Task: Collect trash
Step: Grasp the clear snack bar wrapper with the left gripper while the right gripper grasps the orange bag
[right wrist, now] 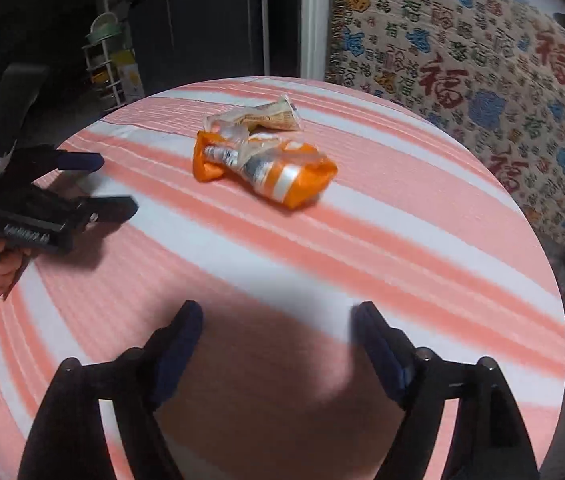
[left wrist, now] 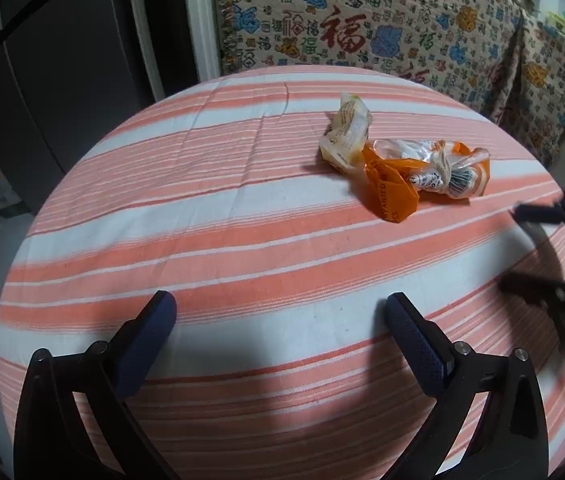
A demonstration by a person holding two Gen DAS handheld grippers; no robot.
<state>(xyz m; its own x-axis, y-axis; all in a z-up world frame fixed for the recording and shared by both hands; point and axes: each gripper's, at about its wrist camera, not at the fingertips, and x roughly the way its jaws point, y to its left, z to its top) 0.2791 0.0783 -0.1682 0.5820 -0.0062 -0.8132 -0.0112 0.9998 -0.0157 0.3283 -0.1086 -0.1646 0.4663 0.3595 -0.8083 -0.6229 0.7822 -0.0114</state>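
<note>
Two bits of trash sit on the round worktop (left wrist: pixel 242 240), toward its far side: a crumpled orange wrapper (left wrist: pixel 422 176) with clear and white plastic bunched in it, and a smaller pale wrapper (left wrist: pixel 348 132) touching it on the far end. Both look like thin film, so I'd guess super light, crinkly, and a bit slippery. They'll squash flat instead of resisting, and could skate across the cloth if nudged from one side. Best bet is probably pinching a raised fold or the bunched middle of the orange one, coming down from above instead of scooping.

Left gripper (left wrist: pixel 282 312) has its fingers spread wide with nothing between them, hovering over the near part of the worktop. Right gripper (right wrist: pixel 278 316) is also open and empty, a bit less wide by the look of it; this view is blurry. Neither is touching the trash yet, both well short of it.

The surface is a striped orange-and-white cloth, soft and slightly wrinkled, so it may bunch up under a pinch. Behind it there's a patterned throw (left wrist: pixel 362 20) draped over furniture, dark cabinet doors (left wrist: pixel 62 60) to the left, and a small rack (right wrist: pixel 110 64) in the corner
</note>
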